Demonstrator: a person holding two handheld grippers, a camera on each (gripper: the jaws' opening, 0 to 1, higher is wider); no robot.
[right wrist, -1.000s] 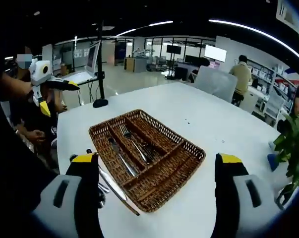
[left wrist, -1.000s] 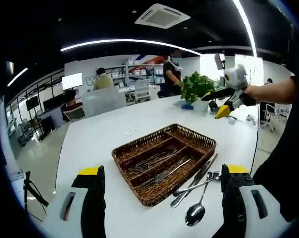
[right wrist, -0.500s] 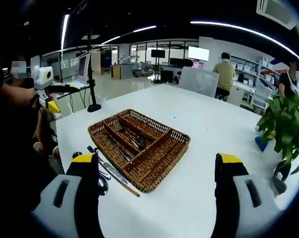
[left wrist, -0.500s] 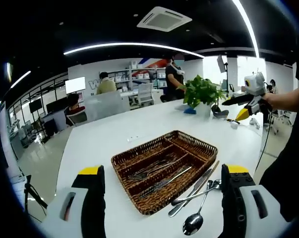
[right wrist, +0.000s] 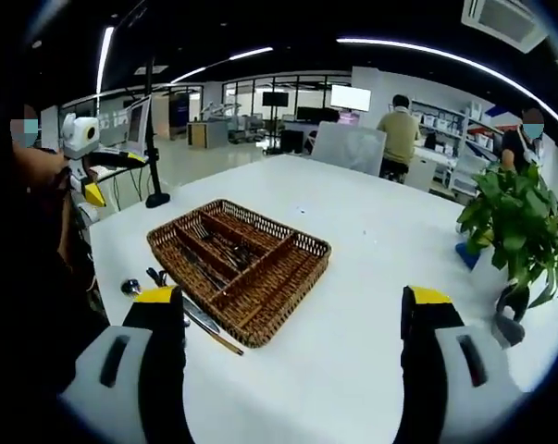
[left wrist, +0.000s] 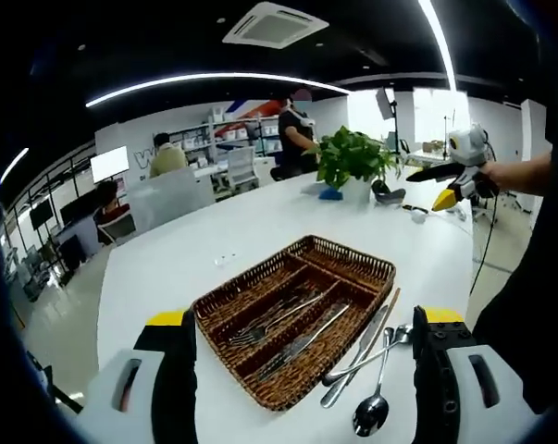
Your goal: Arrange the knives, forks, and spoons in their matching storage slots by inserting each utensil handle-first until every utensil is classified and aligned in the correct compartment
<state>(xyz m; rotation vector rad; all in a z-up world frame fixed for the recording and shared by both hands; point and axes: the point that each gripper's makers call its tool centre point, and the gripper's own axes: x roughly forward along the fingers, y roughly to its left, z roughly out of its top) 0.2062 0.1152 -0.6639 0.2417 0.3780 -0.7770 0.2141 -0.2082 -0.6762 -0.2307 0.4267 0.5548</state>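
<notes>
**Wicker cutlery tray on white table, both grippers raised and empty**

Left gripper [left wrist: 300, 370]: jaws spread wide, nothing between them. The wicker tray [left wrist: 353, 262] lies at 12 o'clock on the white table [left wrist: 195, 250], with forks [left wrist: 265, 319] and knives [left wrist: 302, 340] in its compartments. Loose utensils [left wrist: 376, 356] lie just beside its edge at 3 o'clock. Right gripper [right wrist: 297, 356]: jaws likewise apart, empty; tray at 11 o'clock. A potted plant [right wrist: 514, 231] stands at 2 o'clock.

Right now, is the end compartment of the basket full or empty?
Empty. In the left gripper view the wicker basket's crosswise end compartment shows bare weave; forks and knives lie in the two long slots.
</notes>
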